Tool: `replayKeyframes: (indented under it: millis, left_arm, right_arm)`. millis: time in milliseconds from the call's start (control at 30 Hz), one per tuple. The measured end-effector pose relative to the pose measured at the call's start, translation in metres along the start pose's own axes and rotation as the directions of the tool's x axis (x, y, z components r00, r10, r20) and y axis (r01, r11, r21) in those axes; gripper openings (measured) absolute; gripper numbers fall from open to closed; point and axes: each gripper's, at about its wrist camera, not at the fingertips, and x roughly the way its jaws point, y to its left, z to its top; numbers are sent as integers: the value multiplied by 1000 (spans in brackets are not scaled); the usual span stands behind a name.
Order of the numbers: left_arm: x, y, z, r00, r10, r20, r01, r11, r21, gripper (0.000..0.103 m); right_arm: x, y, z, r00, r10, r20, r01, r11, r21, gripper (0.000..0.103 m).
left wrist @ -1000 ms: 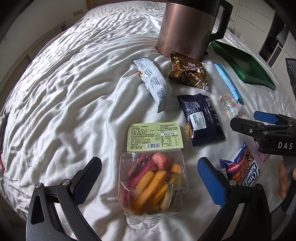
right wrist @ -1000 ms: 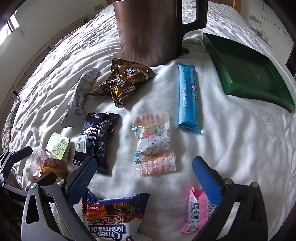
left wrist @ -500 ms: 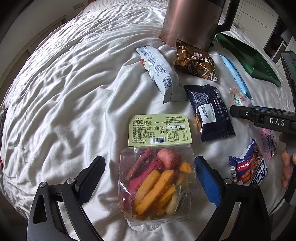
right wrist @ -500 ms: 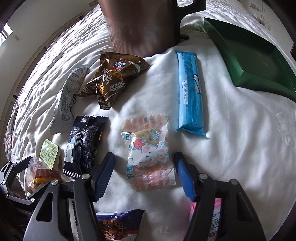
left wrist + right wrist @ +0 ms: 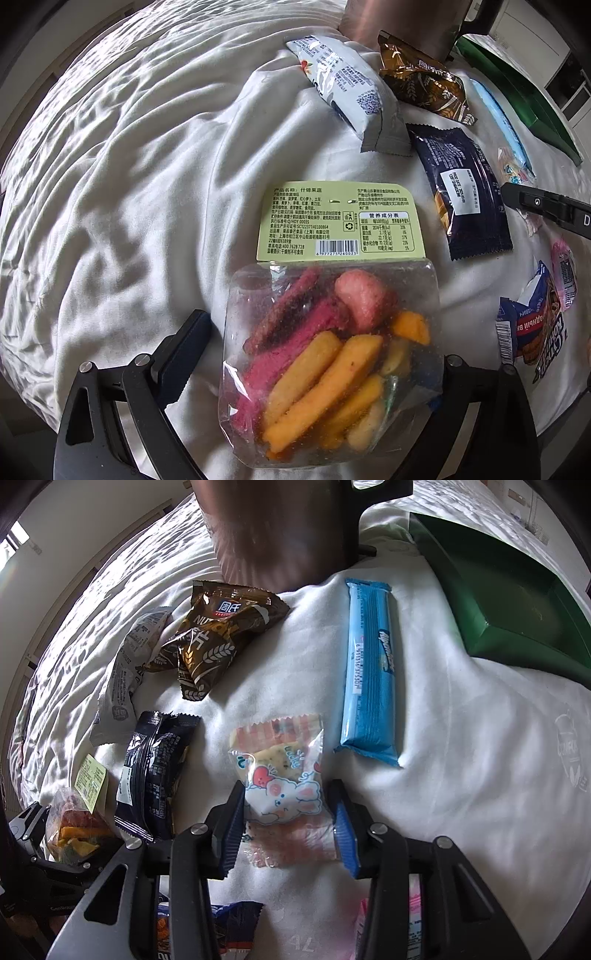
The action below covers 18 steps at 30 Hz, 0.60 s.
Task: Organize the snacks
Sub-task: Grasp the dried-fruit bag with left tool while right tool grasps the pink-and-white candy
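A clear bag of dried fruit and vegetable strips [image 5: 332,354] with a green label lies on the white sheet between the fingers of my left gripper [image 5: 317,362]; the jaws are open around it, the right finger hidden behind the bag. It also shows in the right wrist view [image 5: 74,827]. My right gripper [image 5: 290,819] has its blue pads at both sides of a pink rabbit-print cracker packet [image 5: 284,779], nearly closed on it. The green tray [image 5: 517,602] lies at the back right.
On the sheet lie a blue wafer bar [image 5: 369,668], a brown packet [image 5: 218,635], a grey-white packet [image 5: 343,85], a dark navy packet [image 5: 465,195], a blue cookie pack [image 5: 532,328] and a pink sachet [image 5: 565,273]. A copper kettle [image 5: 280,531] stands behind.
My left gripper moved forward around the dried fruit bag. My right gripper moved forward and narrowed its jaws from wide open onto the rabbit-print packet.
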Motion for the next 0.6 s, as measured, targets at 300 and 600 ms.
replayKeyframes:
  millis: [300,600]
  left_arm:
    - [-4,7,12,1000,-13,-14,13,1000,-6,65]
    - [-4,-4,14,999,42,18,-42,998,41,54]
  right_arm:
    - [-1,-5,-3,1000,8,2,-8,1000,-12,7]
    - [-5,-13,-7,998,47,34,-46,999,-18,0]
